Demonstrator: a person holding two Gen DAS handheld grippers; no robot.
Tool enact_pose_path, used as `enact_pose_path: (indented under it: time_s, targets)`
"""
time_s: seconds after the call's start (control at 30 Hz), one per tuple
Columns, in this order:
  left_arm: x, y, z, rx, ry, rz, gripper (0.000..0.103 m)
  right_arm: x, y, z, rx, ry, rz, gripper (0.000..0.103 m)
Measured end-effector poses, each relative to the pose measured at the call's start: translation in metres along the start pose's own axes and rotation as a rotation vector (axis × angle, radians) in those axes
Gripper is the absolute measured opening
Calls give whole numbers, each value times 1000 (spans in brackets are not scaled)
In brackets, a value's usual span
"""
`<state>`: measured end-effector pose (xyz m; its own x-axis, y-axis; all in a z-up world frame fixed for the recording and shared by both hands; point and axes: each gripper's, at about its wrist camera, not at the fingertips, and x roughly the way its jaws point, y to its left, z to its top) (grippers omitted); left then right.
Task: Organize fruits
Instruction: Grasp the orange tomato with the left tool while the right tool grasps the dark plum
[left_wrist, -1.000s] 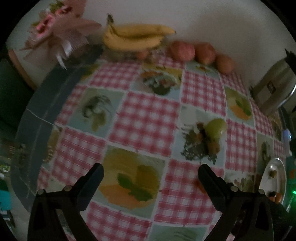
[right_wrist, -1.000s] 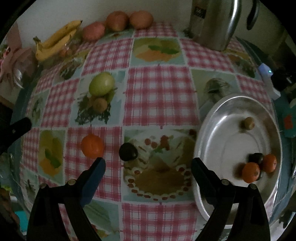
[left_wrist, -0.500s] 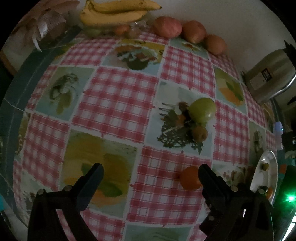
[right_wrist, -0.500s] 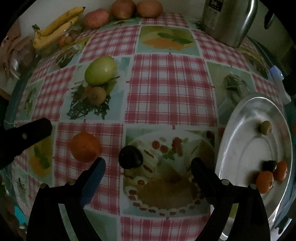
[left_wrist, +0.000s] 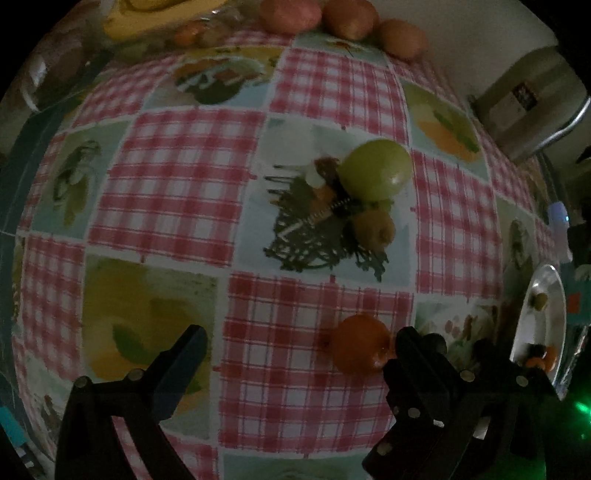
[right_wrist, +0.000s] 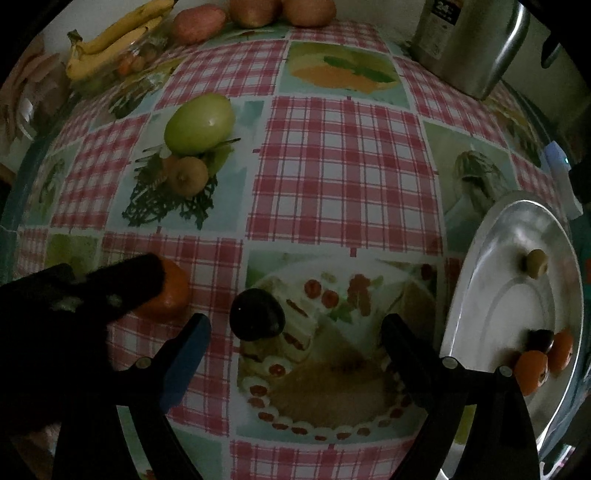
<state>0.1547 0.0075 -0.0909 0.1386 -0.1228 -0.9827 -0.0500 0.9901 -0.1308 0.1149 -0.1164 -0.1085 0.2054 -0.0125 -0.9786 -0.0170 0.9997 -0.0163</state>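
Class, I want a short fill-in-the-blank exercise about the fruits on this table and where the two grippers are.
1. The orange on the tablecloth lies beside the ____ gripper's finger.
2. The right gripper points at a ____-coloured fruit.
3. The silver tray holds ____ orange fruits.
4. Both grippers' jaws are ____.

Missing words: left; dark; two; open

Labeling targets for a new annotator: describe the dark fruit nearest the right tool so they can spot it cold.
Start at the silver tray on the right of the checkered tablecloth. Left of it lies a printed cake picture; the dark fruit sits on that picture's left edge, ahead of the open right tool. It is near-black, unlike the loose orange to its left.
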Motion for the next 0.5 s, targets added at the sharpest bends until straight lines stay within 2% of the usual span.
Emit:
enact_pose_path:
  time_s: [0.1, 0.2, 0.5]
  targets:
    - [6, -6, 0, 11, 12, 1, 103, 2, 2, -1, -8, -2, -6, 94]
    - [14, -11, 0, 15, 16, 34, 103, 2, 2, 0, -9, -3, -7, 94]
    - [10, 9, 5, -69, -3, -15, 103, 3, 2, -1, -12, -8, -8, 94]
